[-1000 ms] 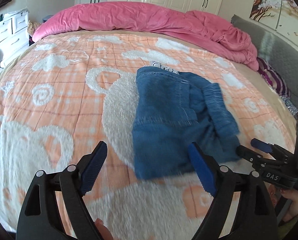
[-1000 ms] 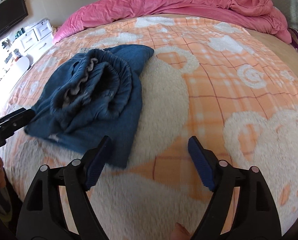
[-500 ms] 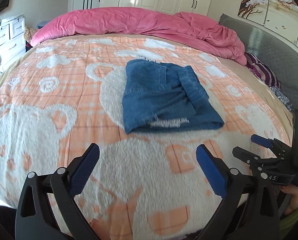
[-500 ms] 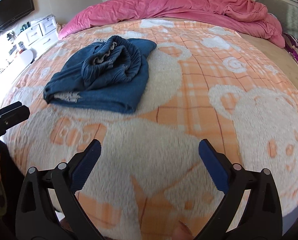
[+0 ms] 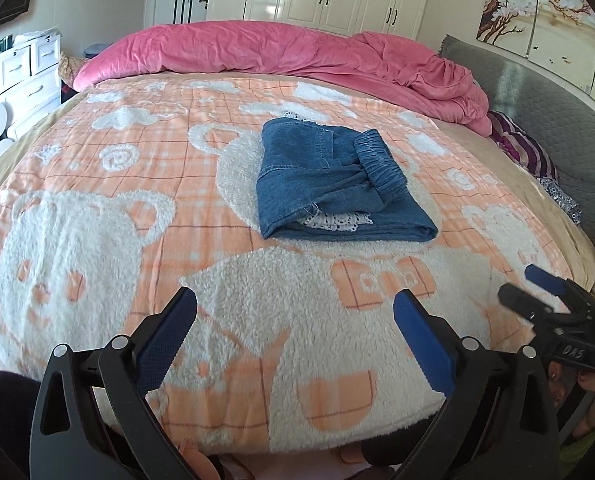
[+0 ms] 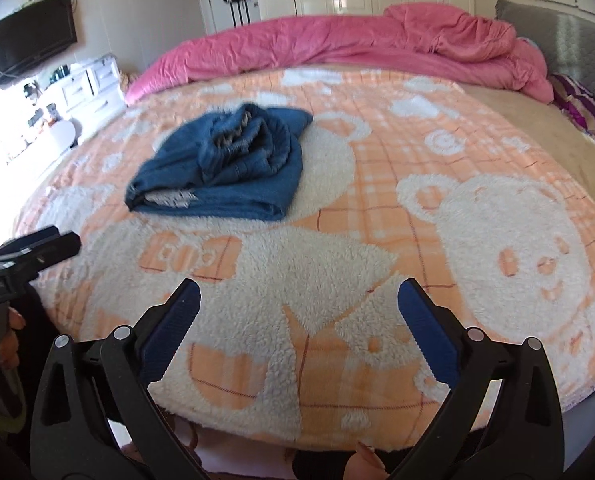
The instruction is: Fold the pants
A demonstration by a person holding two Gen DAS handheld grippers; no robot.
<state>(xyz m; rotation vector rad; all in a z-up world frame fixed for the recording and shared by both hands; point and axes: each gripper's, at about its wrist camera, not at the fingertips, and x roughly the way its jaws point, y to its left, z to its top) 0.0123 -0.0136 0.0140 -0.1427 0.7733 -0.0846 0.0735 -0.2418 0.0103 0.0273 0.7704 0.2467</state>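
Now the folded denim pants lie mid-bed on the bear-print blanket, their layers bunched and hard to trace; left hand-held gripper and right hand-held gripper, jaws just opened wide, hold nothing.

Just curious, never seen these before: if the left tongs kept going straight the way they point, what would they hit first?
Probably the fleecy bear blanket; the folded jeans lie further on, though depth is hard to judge.

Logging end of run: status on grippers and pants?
Left gripper and right gripper open, empty, jaws just widened. Pants folded on blanket, untouched. Nothing in the way.
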